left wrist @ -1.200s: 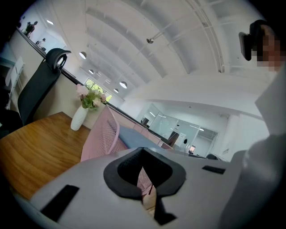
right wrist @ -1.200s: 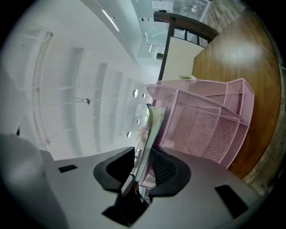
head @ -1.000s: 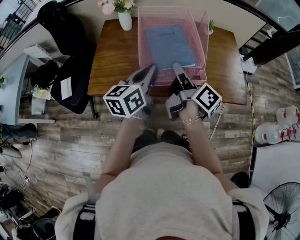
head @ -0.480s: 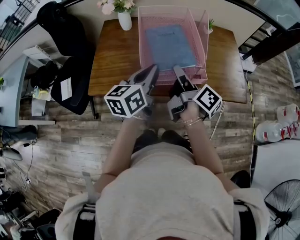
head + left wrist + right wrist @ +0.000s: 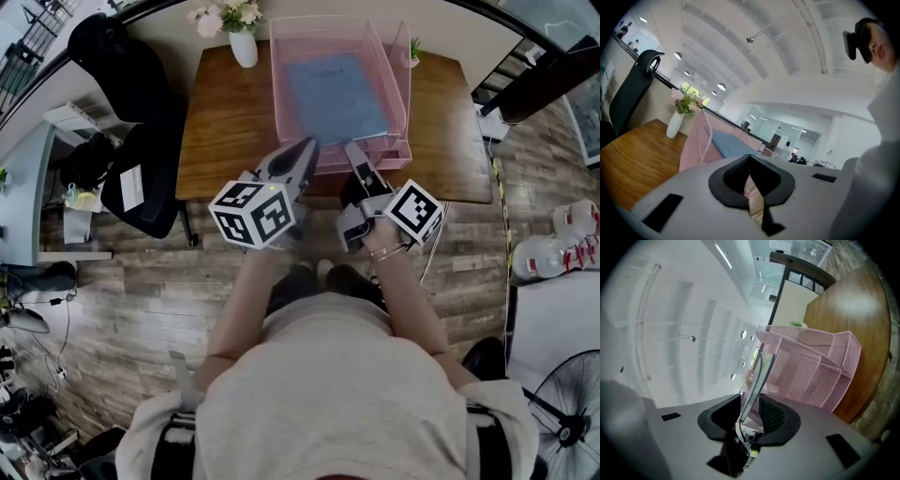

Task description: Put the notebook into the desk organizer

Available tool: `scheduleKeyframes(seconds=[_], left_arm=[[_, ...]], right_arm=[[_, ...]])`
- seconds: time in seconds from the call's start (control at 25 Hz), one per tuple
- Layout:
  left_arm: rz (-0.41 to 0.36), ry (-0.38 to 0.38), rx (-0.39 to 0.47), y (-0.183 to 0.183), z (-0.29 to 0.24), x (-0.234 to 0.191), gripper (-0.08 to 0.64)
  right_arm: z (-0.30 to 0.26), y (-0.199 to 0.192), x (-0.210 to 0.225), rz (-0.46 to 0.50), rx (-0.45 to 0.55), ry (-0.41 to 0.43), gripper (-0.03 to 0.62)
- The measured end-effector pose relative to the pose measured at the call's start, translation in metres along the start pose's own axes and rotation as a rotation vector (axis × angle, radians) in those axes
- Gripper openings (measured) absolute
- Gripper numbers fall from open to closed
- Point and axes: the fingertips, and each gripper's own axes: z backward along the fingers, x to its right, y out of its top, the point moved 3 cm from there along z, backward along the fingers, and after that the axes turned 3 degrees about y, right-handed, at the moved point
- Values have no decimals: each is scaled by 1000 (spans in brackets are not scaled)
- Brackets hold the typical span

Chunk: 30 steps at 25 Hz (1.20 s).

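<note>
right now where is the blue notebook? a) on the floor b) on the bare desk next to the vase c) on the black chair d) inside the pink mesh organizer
d: the blue notebook lies flat inside the pink mesh organizer on the desk.

tool [image 5: 750, 405] closing, notebook [image 5: 757, 373] between jaws, pink organizer [image 5: 820, 373]

A wooden desk [image 5: 225, 131] carries a white vase [image 5: 243, 47] of flowers at its far left corner and a small plant [image 5: 413, 49] far right. A black chair [image 5: 141, 178] stands left of it. A fan [image 5: 562, 412] and water bottles [image 5: 553, 255] are on the right.
</note>
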Motion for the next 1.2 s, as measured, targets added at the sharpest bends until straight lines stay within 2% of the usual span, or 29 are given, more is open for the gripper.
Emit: scheduleKeyframes(seconds=[0.12, 0.28, 0.44, 0.64, 0.92, 1.2], left_arm=[[-25, -9, -10, 0, 1, 3, 2], [-63, -10, -17, 0, 2, 7, 31], [-69, 1, -10, 4, 4, 10, 31], [-132, 2, -20, 5, 2, 16, 31], [-220, -9, -8, 12, 2, 26, 31], [-299, 8, 13, 19, 3, 31, 31]], right_arm=[[1, 3, -6, 66, -27, 14, 109], [7, 8, -9, 153, -52, -11, 106], [10, 11, -18, 257, -63, -18, 87], [9, 14, -35, 468, -91, -25, 78], [5, 16, -60, 858, -112, -26, 37], [1, 11, -78, 1084, -133, -12, 32]])
